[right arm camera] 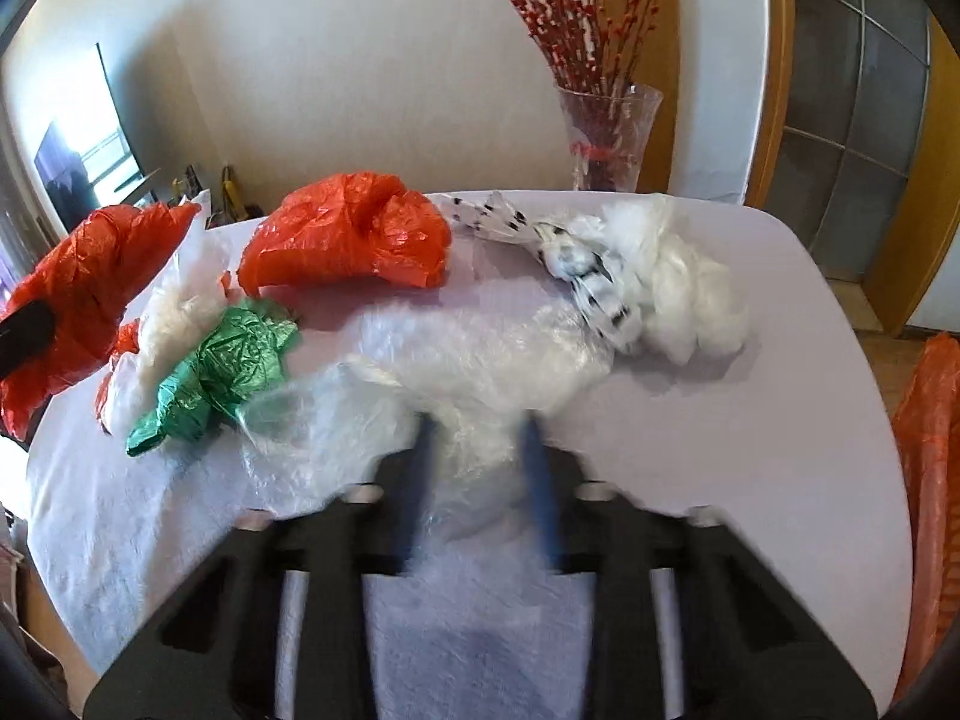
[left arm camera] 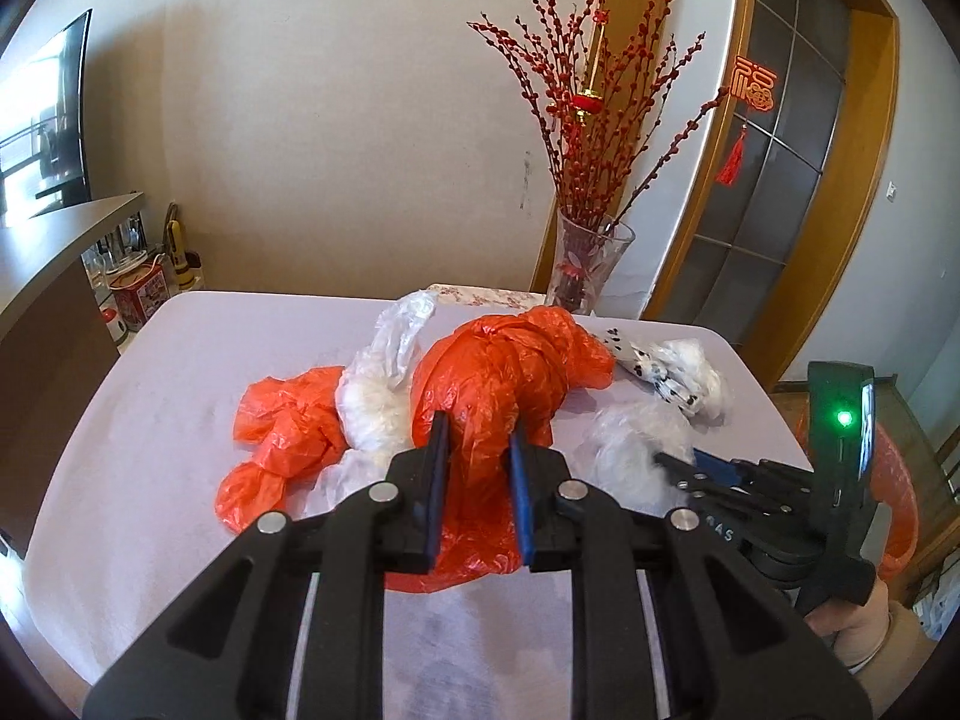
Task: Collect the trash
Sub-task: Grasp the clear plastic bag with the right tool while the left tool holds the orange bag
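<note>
Left claw (left arm camera: 477, 441) reaches level, gripping the orange bag (left arm camera: 486, 384); right claw (right arm camera: 477, 438), blurred, straddles clear plastic (right arm camera: 480, 360), grip unclear.

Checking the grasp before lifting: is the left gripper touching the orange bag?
Touching. The left wrist view shows the left gripper with both fingers pressed into the orange bag, plastic filling the gap between them.

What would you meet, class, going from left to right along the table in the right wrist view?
Orange bag in the left gripper → green bag → clear plastic film → white spotted bag → orange bag off the table edge.
</note>
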`<state>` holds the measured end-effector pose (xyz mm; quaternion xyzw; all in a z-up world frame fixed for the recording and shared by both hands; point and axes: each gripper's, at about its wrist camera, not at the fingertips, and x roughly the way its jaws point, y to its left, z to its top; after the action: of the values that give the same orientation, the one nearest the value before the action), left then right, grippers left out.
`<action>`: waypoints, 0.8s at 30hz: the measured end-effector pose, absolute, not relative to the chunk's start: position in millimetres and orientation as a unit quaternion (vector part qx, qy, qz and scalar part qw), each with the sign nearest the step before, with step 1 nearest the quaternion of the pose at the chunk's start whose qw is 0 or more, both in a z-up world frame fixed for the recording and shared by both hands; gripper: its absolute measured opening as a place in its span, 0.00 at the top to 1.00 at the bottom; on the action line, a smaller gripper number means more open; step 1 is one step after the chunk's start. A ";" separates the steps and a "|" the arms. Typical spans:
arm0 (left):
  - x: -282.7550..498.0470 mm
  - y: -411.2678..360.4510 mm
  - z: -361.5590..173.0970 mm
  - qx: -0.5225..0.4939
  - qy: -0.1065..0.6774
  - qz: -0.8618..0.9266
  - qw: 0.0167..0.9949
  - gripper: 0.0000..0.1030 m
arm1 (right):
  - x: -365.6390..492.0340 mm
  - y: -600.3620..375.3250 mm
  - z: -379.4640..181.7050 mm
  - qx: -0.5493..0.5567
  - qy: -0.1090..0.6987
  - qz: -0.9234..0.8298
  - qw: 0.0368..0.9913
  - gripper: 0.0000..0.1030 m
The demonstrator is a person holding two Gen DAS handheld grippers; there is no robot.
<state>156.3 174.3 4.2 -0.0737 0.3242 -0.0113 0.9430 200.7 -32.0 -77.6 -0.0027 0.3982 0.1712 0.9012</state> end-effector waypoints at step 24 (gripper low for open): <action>156.2 52.4 -1.2 -0.062 0.335 -0.139 0.930 0.81 | 115.9 -204.3 -26.2 0.068 0.310 0.037 0.948 0.88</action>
<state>156.2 52.4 -1.2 -0.0615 0.3350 -0.1387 0.9299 115.9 -204.3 -26.2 0.0675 0.3100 0.0368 0.9476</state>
